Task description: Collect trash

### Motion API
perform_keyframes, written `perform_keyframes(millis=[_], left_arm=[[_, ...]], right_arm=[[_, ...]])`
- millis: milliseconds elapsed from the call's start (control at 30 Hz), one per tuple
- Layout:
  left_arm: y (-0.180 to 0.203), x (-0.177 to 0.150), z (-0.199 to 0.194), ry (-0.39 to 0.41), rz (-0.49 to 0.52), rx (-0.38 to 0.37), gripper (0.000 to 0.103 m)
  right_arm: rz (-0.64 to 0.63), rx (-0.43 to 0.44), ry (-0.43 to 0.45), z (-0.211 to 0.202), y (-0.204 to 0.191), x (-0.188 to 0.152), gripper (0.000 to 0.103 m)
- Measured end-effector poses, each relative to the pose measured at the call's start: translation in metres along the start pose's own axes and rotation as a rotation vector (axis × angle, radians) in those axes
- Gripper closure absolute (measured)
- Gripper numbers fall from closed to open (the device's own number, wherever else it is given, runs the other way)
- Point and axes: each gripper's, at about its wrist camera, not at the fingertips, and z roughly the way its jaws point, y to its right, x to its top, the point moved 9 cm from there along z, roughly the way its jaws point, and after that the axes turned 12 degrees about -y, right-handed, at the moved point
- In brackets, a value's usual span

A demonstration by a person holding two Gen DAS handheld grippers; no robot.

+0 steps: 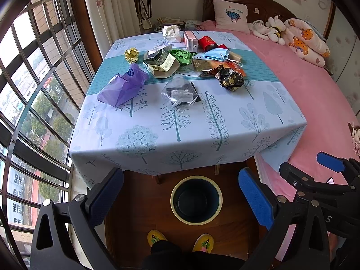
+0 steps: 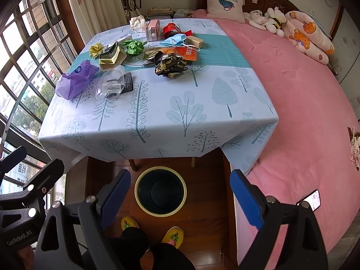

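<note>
On the tree-print tablecloth [image 1: 180, 121], crumpled paper, plastic trash, round bin [image 1: 196, 199] below, both tongs spread.

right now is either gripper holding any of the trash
No. The left gripper and right gripper are both open and empty, above the bin.

Left tongs [image 1: 180, 199] spread wide, empty bin [image 1: 196, 199] below — trash-strewn table [image 1: 157, 139] beyond

Black-framed tongs [image 1: 181, 199] with blue pads and silver screws; dark trousers, yellow slippers [image 2: 173, 236]
</note>
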Motion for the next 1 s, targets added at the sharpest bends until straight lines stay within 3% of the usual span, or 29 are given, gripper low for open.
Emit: perform_keyframes(millis=[1000], left_arm=[[-0.0024,-0.0090,0.0026,-0.023,-0.027,-0.003,0.002]], right_arm=[[-0.017,0.012,-0.002,-0.0013,-0.0094,-0.0067,0.013]])
